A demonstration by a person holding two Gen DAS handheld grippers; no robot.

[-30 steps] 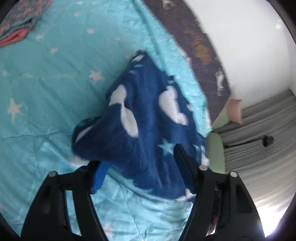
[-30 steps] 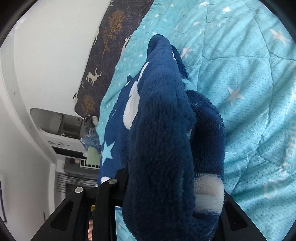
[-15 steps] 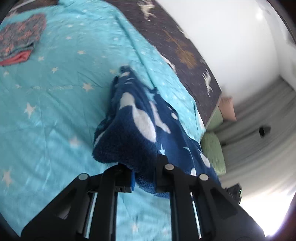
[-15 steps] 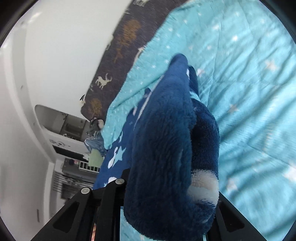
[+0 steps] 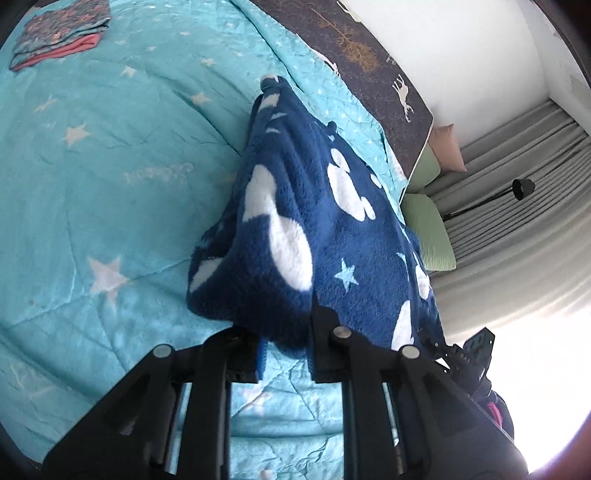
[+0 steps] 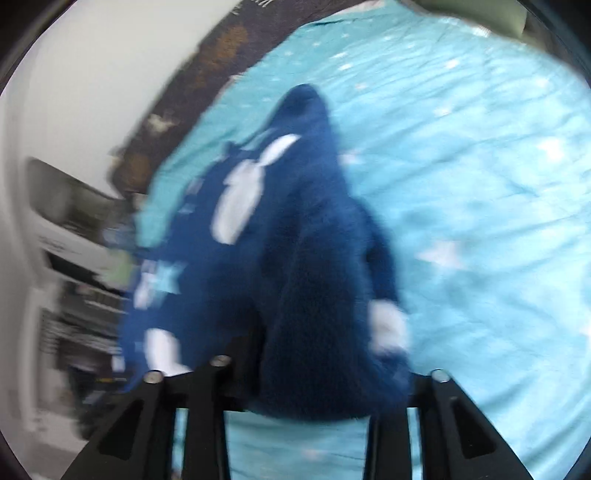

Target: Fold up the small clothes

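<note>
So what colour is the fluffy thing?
Dark blue fleece garment with white shapes and pale stars; left wrist view.

Probably bedroom: star-print bedspread point(image 5: 110, 184), curtains point(image 5: 517, 177)

Cloth, plastic and metal surfaces at the bed

A thick, fuzzy fleece is seen in the navy garment point(image 5: 295, 206), with white and pale blue shapes worked into its matt pile; in the right wrist view it is blurred. The turquoise bedspread point(image 5: 110, 155) is shown as thin, smooth quilted cloth with stitched seams, fine creases and a faint sheen. At the upper left of the left wrist view, a folded printed cloth point(image 5: 59, 29) looks flat and matt. The left gripper point(image 5: 284, 354) is made of matt black plastic with small bright metal pins, and the same is seen on the right gripper point(image 6: 317, 387). Grey pleated curtains point(image 5: 517, 192) at the right look soft and matt.
</note>
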